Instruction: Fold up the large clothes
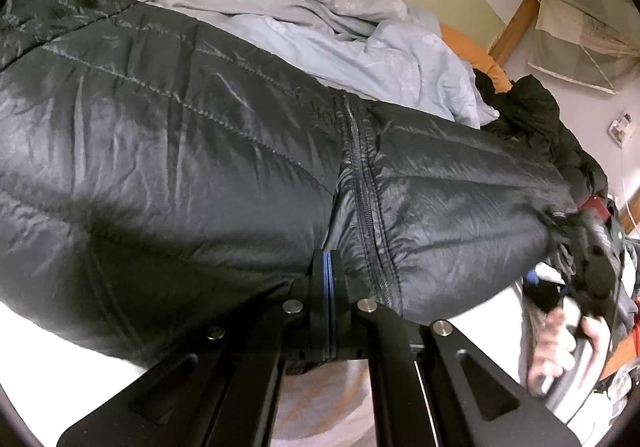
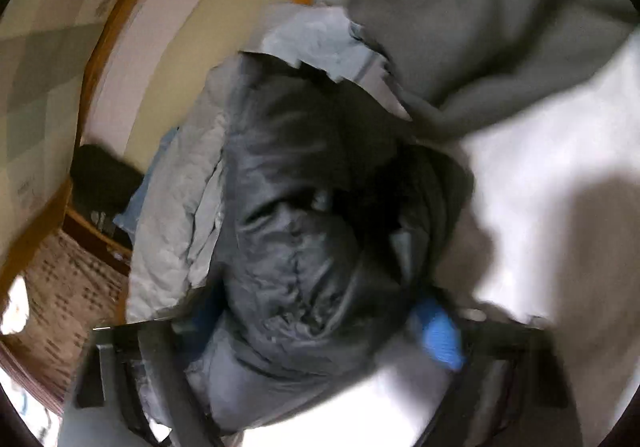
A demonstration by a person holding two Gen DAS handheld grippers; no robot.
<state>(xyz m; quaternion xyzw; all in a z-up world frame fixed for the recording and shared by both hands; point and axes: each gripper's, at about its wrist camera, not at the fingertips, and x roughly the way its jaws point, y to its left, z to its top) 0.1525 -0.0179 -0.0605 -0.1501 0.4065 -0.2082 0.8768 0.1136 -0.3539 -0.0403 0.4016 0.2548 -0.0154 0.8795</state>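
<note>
A large black puffer jacket [image 1: 192,151] with a front zipper [image 1: 366,199] lies spread across the white bed. My left gripper [image 1: 327,271] is shut at the jacket's near hem, its blue pads pressed together; I cannot tell if fabric is pinched between them. In the blurred right wrist view, the jacket [image 2: 296,239] bulges between the widely spread fingers of my right gripper [image 2: 324,327], whose blue pad [image 2: 438,331] shows at the right. The right gripper and the hand holding it [image 1: 576,311] also show at the jacket's right end in the left wrist view.
A crumpled pale blue duvet [image 1: 280,7] lies behind the jacket. An orange pillow [image 1: 476,55] and a wooden bed frame [image 1: 516,19] are beyond it. White sheet [image 2: 552,151] lies to the right. A woven basket [image 2: 68,287] stands beside the bed.
</note>
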